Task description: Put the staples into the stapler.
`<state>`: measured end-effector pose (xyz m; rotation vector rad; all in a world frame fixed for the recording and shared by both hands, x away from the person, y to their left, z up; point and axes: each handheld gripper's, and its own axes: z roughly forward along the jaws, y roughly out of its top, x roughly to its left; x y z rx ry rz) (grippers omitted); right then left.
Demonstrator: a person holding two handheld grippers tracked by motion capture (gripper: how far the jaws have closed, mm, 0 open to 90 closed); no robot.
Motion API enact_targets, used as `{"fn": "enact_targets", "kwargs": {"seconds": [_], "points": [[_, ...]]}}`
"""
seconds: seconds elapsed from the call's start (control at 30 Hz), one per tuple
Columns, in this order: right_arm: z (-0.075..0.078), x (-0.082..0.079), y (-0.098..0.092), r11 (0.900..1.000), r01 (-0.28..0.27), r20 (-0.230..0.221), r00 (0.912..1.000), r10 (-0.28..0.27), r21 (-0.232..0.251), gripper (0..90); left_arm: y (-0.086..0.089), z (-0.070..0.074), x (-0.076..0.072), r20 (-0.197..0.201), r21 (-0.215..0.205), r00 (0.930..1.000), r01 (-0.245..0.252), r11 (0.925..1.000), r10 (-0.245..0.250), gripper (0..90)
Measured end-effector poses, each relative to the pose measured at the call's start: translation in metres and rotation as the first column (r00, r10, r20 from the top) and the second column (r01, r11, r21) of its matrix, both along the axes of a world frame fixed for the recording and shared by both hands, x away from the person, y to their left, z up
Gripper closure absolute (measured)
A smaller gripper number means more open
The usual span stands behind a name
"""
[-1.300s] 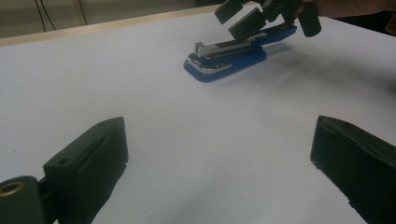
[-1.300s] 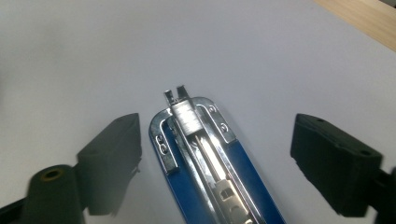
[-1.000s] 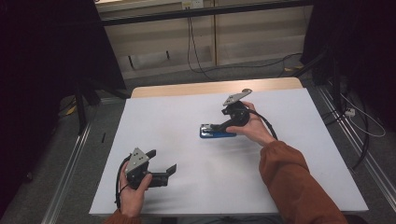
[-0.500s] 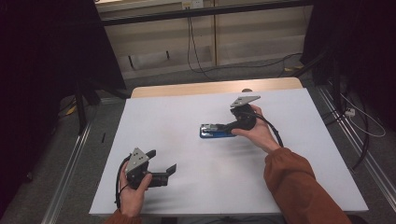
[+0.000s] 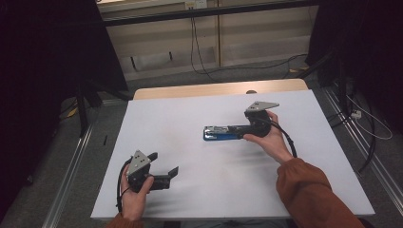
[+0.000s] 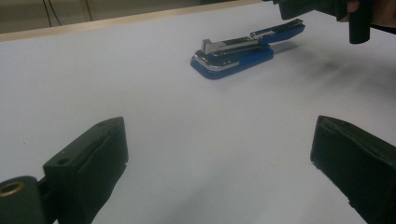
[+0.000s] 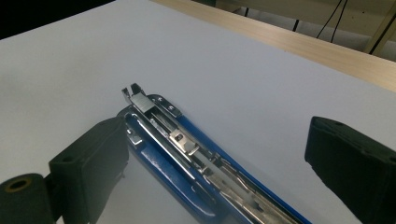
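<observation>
A blue stapler point(image 5: 219, 133) lies on the white table top point(image 5: 190, 118), right of centre, its top swung open so the metal staple track point(image 7: 187, 147) shows. My right gripper point(image 5: 236, 129) is at the stapler's right end, held over it by a hand in an orange sleeve. Its jaws are open and wide apart point(image 7: 219, 154), with the stapler point(image 7: 154, 158) running between and below them. My left gripper point(image 5: 164, 164) is near the front left edge, open and holding nothing point(image 6: 219, 154). It points at the stapler point(image 6: 233, 51), and the right gripper point(image 6: 322, 9) is beyond it.
A wooden strip point(image 5: 218, 89) runs along the table's far edge. Metal rails point(image 5: 71, 175) flank the table on both sides. Cables point(image 5: 370, 128) lie on the floor to the right, and dark stands point(image 5: 83, 104) are at the left.
My right gripper has slid a little to the right along the stapler. The stapler and my left gripper have stayed where they were.
</observation>
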<state>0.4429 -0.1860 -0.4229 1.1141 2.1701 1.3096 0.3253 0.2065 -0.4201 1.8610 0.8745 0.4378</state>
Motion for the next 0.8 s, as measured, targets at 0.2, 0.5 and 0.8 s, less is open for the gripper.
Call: {"fn": "enact_targets", "kwargs": {"seconds": [0.2,0.5,0.8], "points": [[-0.002,-0.011,-0.004,1.000,0.012,0.002,0.9999,-0.012,0.010,6.7,0.000,0.000,0.001,0.001,0.000,1.0000,0.003,1.0000,-0.003,4.2],[-0.010,-0.026,-0.015,0.999,0.038,0.016,0.9991,-0.038,0.037,6.2,-0.004,-0.001,0.000,0.000,0.017,1.0000,0.008,0.9998,-0.008,4.2],[-0.013,-0.036,-0.033,0.994,0.085,0.013,0.9962,-0.086,0.064,7.2,-0.003,-0.001,0.000,-0.009,0.016,0.9999,0.013,0.9998,-0.013,4.2]]}}
